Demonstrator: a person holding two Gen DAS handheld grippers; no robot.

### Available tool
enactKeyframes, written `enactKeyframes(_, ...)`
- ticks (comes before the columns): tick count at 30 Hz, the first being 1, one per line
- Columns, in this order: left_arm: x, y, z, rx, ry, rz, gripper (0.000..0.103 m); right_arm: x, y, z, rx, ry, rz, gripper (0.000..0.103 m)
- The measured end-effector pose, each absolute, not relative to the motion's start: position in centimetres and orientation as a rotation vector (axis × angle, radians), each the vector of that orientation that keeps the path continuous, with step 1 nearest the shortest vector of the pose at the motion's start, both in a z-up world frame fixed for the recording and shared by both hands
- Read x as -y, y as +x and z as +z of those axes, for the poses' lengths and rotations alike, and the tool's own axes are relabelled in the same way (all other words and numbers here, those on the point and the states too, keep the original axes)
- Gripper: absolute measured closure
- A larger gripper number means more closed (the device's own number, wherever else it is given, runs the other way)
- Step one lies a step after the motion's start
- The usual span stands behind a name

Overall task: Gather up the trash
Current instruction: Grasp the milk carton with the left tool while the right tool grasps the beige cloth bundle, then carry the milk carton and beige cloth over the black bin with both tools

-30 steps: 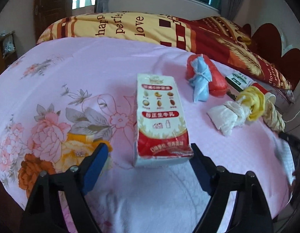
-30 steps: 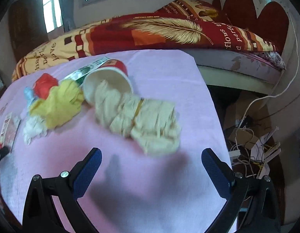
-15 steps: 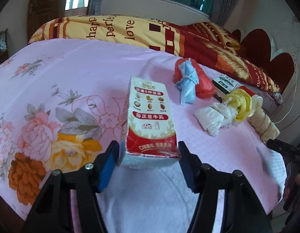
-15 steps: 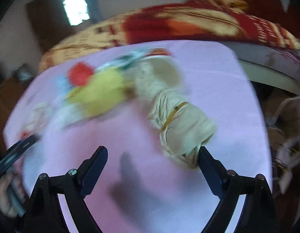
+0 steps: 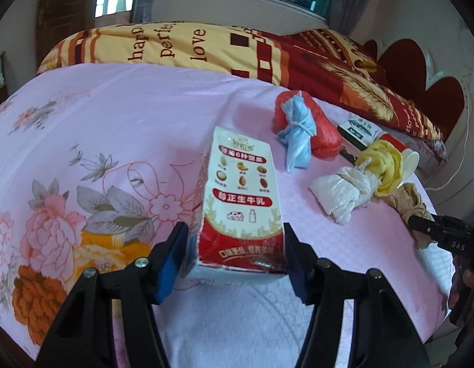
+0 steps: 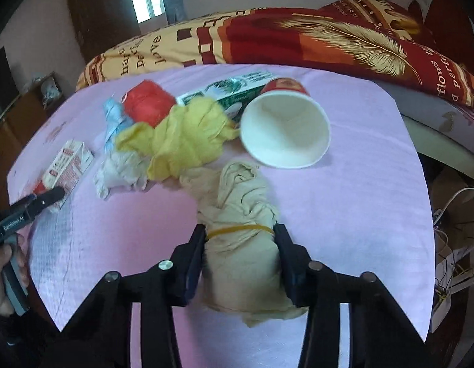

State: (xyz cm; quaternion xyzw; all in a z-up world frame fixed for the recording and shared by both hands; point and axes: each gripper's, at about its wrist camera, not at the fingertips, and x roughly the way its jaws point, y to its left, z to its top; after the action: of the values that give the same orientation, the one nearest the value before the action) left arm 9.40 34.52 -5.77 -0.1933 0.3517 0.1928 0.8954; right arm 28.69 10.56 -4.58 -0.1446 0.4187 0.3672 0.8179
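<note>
My left gripper [image 5: 234, 257] is shut on the near end of a red and white milk carton [image 5: 240, 202] lying on the pink bedsheet. My right gripper [image 6: 240, 245] is shut on a beige bag bundle [image 6: 240, 214] tied with a yellow rubber band; it also shows in the left wrist view [image 5: 411, 202]. Beyond lie a yellow bag [image 6: 181, 141], a white bag [image 6: 120, 171], a blue bag [image 6: 112, 122], a red bag [image 6: 148, 101], a paper cup [image 6: 286, 135] on its side and a green and white box [image 6: 234, 87].
The pink sheet [image 5: 129, 116] with a flower print covers the bed. A folded red and yellow quilt [image 5: 237, 49] lies along the far side. The bed's right edge drops to a floor with cables and boxes [image 6: 451, 245].
My left gripper closed in on the milk carton and now grips it. My right gripper moved forward and closed on the beige bundle.
</note>
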Motion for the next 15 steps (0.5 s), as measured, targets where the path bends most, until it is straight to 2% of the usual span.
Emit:
enactKeyframes(2,-34.4,9.4,-5.8,-0.732,-0.381,0.390,0.043,-10.4,28.5,-4.3,-0.885,-0.294,0.782,0.070)
enactKeyframes(5,-33.9,8.9,-5.3,-0.718,-0.365,0.370,0.043,-9.8,27.6,-3.4,-0.870,-0.277,0.788,0.077)
enactKeyframes(15,-29.0,6.1,-1.9,-0.616,-0.326,0.274,0.044,-6.2,23.0,0.7,-0.761,-0.260,0.776,0.078)
